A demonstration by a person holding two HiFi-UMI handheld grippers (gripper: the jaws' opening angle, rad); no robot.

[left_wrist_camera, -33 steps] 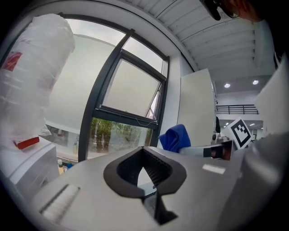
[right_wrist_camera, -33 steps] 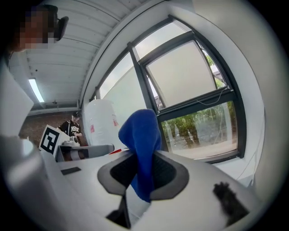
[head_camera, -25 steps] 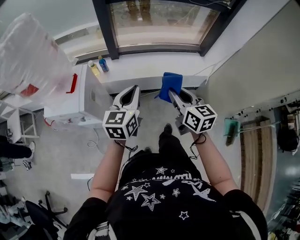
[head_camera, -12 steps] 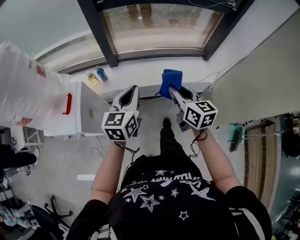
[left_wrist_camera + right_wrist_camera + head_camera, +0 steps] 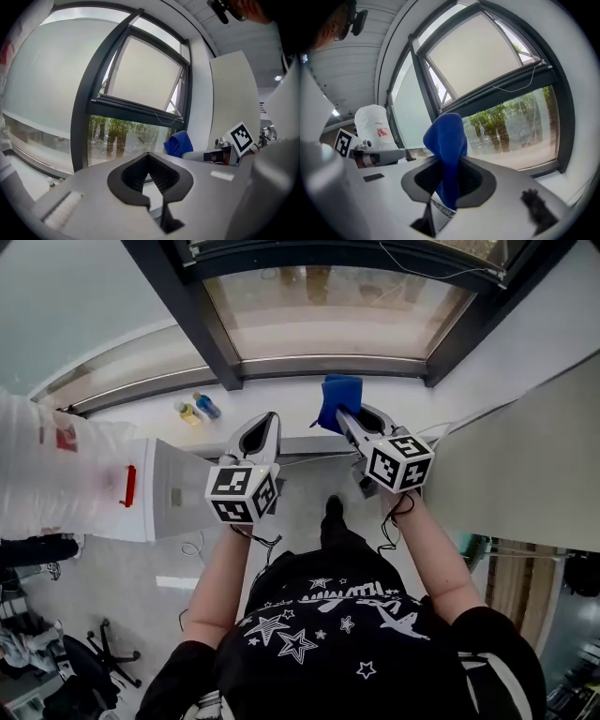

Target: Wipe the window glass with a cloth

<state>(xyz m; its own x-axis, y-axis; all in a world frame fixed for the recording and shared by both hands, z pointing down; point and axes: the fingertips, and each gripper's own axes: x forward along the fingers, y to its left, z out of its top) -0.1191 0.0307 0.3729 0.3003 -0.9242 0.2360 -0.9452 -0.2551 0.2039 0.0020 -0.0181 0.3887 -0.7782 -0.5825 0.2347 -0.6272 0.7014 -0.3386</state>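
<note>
A blue cloth stands up out of my right gripper, whose jaws are shut on it. It is raised over the white sill, just short of the window glass in its dark frame. My left gripper is beside it to the left, shut with nothing between its jaws. In the left gripper view the blue cloth shows at right, in front of the pane.
Two small bottles stand on the sill at left. A white cabinet with a red handle and a large clear plastic bag are at left. A white wall panel is close on the right. The person's foot is below the sill.
The head view has tilted up toward the window, and the pane fills more of it. Both grippers hold about the same pose, with the cloth still in the right one.
</note>
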